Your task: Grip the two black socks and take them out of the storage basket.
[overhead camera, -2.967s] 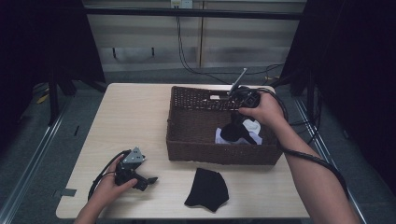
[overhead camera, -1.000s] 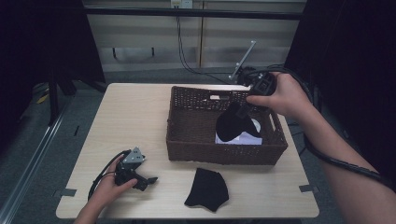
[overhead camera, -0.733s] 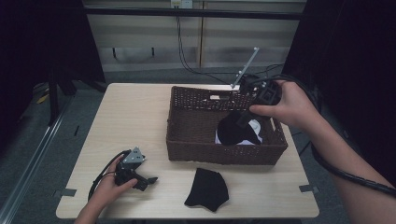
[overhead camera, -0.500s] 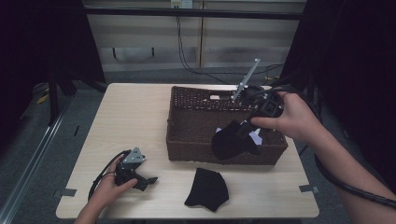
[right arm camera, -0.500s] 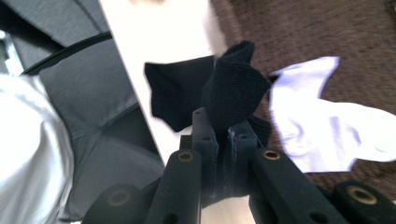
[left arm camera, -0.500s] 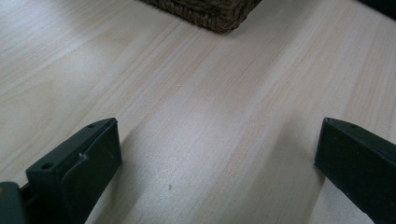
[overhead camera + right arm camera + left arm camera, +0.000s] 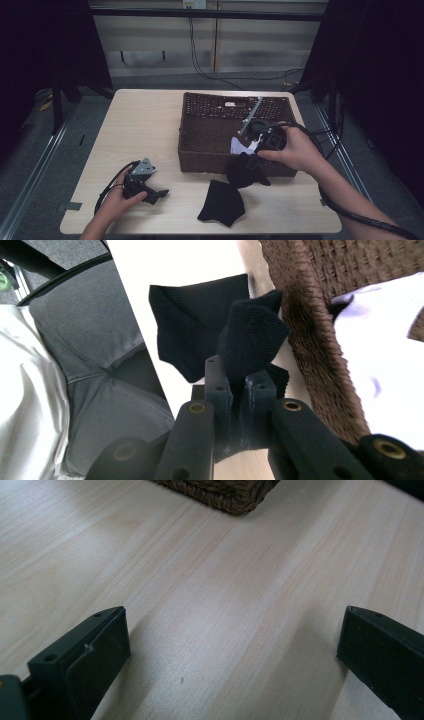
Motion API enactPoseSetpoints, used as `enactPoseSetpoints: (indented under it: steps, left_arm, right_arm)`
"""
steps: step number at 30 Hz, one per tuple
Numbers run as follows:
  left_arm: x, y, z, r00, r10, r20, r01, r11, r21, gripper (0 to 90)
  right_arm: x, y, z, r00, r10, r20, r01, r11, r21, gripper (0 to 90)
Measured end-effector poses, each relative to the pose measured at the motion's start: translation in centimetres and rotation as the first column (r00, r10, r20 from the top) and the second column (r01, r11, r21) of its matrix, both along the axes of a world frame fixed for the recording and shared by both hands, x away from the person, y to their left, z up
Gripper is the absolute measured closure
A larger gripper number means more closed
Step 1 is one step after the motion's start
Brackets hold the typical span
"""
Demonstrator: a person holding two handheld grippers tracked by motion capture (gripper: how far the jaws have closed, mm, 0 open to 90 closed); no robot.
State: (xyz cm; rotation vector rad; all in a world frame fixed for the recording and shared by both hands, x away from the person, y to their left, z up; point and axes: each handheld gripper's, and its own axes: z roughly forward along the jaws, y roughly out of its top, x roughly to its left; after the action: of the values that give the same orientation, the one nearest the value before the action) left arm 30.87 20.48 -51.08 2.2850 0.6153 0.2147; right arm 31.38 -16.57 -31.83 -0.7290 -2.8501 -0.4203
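My right gripper (image 7: 257, 161) is shut on a black sock (image 7: 243, 170), holding it over the front rim of the brown wicker basket (image 7: 210, 127). In the right gripper view the same black sock (image 7: 252, 337) bulges from between the closed jaws of the right gripper (image 7: 237, 390). A second black sock (image 7: 221, 202) lies flat on the table just in front of the basket; this flat sock (image 7: 195, 322) also appears beyond the held one. White cloth (image 7: 242, 146) remains inside the basket. My left gripper (image 7: 156, 195) rests open on the table at the front left, nothing between its jaws (image 7: 230, 660).
The light wooden table (image 7: 140, 125) has bare room to the left of the basket. Dark curtains flank both sides. The white cloth (image 7: 380, 365) fills the basket's inside beside its woven wall (image 7: 310, 340). The person's grey trousers (image 7: 100, 365) show below the table edge.
My right gripper lifted the black sock out of the basket and carried it toward the person, down over the front rim. The left gripper stayed where it was.
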Motion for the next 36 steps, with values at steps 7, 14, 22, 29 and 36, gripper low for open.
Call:
enactPoseSetpoints:
  steps: [7, 14, 22, 29, 36]
  left_arm:
    - [0.0, 0.0, 0.0, 1.0, 0.0, 0.001, 0.0, 1.0, 0.0, 0.0]
    - [0.0, 0.0, 0.0, 1.0, 0.001, 0.001, -0.001, 1.0, -0.001, 0.0]
    - [0.0, 0.0, 0.0, 1.0, 0.002, -0.001, -0.002, 1.0, -0.002, 0.0]
    - [0.0, 0.0, 0.0, 1.0, 0.0, 0.001, 0.0, 1.0, 0.0, 0.0]
    - [0.0, 0.0, 0.0, 1.0, -0.003, 0.002, 0.003, 1.0, 0.004, 0.0]
  right_arm:
    - [0.4, 0.8, -2.6, 1.0, 0.006, 0.002, -0.006, 0.999, -0.045, 82.9]
    - [0.5, 2.4, -5.3, 0.9997, 0.017, -0.017, -0.018, 0.999, -0.042, 82.3]
    - [0.5, 3.9, -7.2, 0.9984, 0.035, -0.044, -0.036, 0.9989, -0.03, 72.3]
    - [0.1, 3.3, -7.1, 0.9989, 0.02, -0.043, -0.021, 0.9992, -0.035, 53.1]
    - [-0.5, 1.5, -6.6, 0.9997, -0.015, -0.02, 0.014, 0.9993, -0.034, 39.5]
